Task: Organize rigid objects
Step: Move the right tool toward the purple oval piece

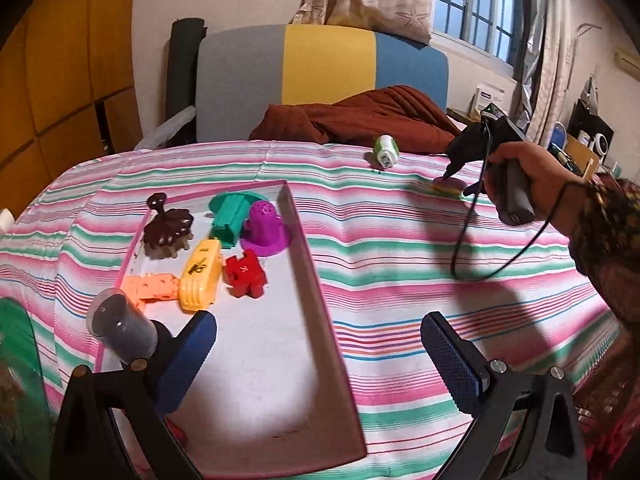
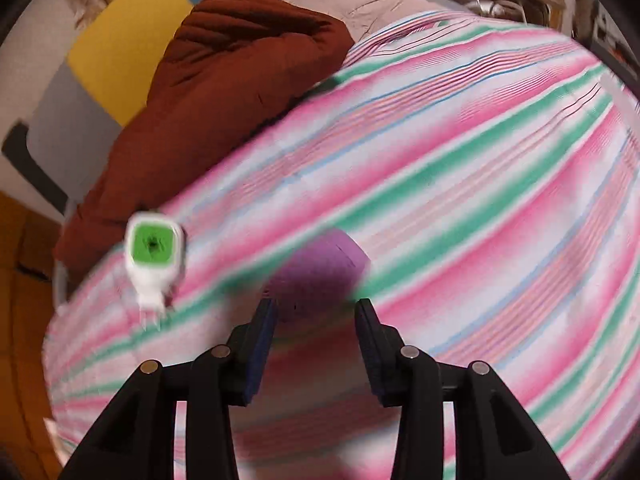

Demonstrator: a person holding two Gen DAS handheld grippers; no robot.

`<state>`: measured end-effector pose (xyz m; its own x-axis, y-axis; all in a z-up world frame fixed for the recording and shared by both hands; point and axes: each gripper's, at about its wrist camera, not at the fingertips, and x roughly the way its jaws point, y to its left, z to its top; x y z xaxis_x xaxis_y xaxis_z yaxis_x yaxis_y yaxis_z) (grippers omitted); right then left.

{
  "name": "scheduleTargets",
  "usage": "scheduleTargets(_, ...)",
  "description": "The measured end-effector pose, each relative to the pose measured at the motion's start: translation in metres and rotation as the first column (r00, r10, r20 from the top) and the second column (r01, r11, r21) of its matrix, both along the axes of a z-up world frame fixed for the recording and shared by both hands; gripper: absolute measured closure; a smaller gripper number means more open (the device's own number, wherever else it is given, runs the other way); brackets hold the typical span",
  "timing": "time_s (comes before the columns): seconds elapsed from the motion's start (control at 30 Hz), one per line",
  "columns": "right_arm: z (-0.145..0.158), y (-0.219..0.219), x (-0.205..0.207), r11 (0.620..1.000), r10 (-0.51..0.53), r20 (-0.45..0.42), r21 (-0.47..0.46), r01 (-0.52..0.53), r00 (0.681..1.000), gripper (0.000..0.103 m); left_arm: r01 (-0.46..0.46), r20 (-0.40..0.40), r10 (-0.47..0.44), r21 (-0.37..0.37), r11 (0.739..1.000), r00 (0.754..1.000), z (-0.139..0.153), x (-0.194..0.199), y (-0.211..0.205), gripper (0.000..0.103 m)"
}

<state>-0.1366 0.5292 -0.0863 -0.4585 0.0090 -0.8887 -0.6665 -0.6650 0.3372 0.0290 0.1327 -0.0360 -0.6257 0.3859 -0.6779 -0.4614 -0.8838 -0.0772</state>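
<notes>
Striped bedspread, purple block just beyond spread right tool.

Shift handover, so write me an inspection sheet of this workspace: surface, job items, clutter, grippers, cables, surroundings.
Surface: striped cloth covers the table, lightly wrinkled.
Job's things: shallow tray holds a brown toy, green piece, purple cup, yellow toy, red puzzle block and orange block. Outside it lie a green-and-white gadget and a purple-topped piece.
Clutter: clear jar at the tray's near left edge; rust-brown blanket at the far side.
Grippers: left gripper open, empty, above the tray; right gripper open, just before the purple-topped piece, blurred.
Cables: black cable loops from the right gripper.
Surroundings: striped chair, window, curtains.
</notes>
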Motion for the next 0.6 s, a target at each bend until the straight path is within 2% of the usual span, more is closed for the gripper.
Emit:
scheduleTargets(0.1, 0.002, 0.001, -0.016, 0.999, -0.012, 0.041, 0.042, 0.010, 0.999, 0.059, -0.015, 0.011, 0.015, 0.006, 1.000, 1.000, -0.001, -0.005, -0.005, 0.000)
scheduleTargets(0.3, -0.008, -0.007, -0.038, 0.990, 0.086, 0.110, 0.106, -0.098, 0.990, 0.058, -0.025, 0.026, 0.024, 0.008, 1.000, 0.999, -0.004, -0.011, -0.008, 0.000)
scheduleTargets(0.47, -0.002, -0.009, -0.023, 0.966, 0.212, 0.052, 0.143, -0.217, 0.976, 0.064, -0.024, 0.036, 0.023, 0.021, 0.999, 0.999, -0.006, -0.015, -0.007, 0.000)
scheduleTargets(0.6, -0.001, 0.008, 0.005, 0.959, 0.280, -0.035, 0.048, -0.279, 0.959, 0.064, -0.014, 0.037, 0.013, 0.024, 1.000, 0.999, -0.007, -0.014, -0.002, 0.000)
